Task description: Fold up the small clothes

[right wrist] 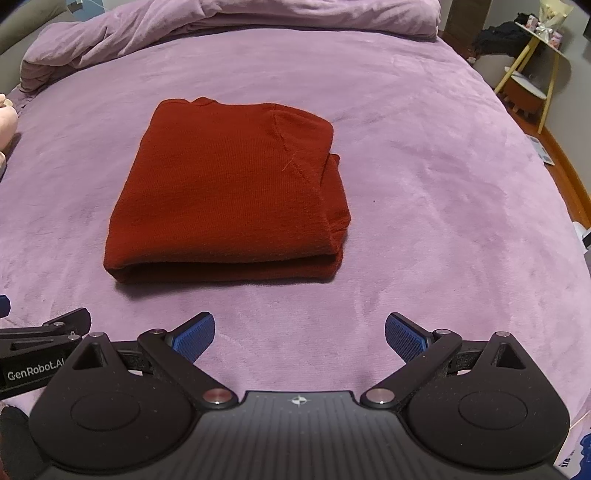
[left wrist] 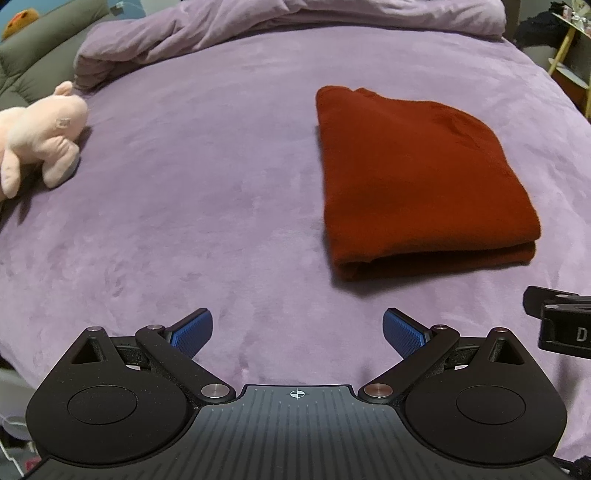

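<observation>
A dark red garment (left wrist: 417, 181) lies folded into a thick rectangle on the purple bed cover (left wrist: 207, 192). In the right wrist view the red garment (right wrist: 229, 192) sits straight ahead, its folded edge facing me. My left gripper (left wrist: 297, 332) is open and empty, hovering over the cover, nearer than the garment and to its left. My right gripper (right wrist: 299, 334) is open and empty, a short way in front of the garment's near edge. Part of the right gripper's body shows at the right edge of the left wrist view (left wrist: 561, 321).
A pink plush toy (left wrist: 40, 136) lies at the bed's left side. A bunched purple duvet (right wrist: 207, 26) runs along the far end. A yellow-legged stand (right wrist: 532, 70) with dark items is beyond the bed's right edge (right wrist: 554, 177).
</observation>
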Demonstrator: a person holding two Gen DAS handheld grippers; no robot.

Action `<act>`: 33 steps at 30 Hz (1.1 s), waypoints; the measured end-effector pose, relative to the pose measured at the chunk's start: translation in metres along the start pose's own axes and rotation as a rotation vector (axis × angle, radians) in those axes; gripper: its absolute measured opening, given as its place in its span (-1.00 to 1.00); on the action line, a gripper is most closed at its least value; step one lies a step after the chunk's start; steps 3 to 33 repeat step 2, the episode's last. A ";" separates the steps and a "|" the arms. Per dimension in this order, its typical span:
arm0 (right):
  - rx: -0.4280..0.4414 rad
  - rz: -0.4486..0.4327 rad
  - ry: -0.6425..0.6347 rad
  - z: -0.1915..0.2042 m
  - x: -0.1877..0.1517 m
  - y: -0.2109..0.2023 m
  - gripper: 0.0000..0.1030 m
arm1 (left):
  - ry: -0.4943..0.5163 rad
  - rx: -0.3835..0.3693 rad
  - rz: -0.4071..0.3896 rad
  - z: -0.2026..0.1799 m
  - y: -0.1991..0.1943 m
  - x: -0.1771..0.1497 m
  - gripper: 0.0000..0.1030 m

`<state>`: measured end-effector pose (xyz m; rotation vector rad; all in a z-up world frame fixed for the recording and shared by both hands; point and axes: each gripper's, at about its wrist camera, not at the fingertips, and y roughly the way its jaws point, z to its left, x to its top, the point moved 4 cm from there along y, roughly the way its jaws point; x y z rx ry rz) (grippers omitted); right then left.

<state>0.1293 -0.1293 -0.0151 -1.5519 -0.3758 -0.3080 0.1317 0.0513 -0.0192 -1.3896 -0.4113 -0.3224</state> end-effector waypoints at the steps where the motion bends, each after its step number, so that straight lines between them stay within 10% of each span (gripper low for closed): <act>1: -0.001 0.001 0.000 0.000 0.000 0.000 0.92 | 0.001 -0.001 -0.001 -0.001 0.000 0.000 0.97; 33: -0.002 0.001 0.001 -0.001 0.000 0.000 0.92 | 0.003 -0.001 -0.002 -0.002 -0.001 0.000 0.97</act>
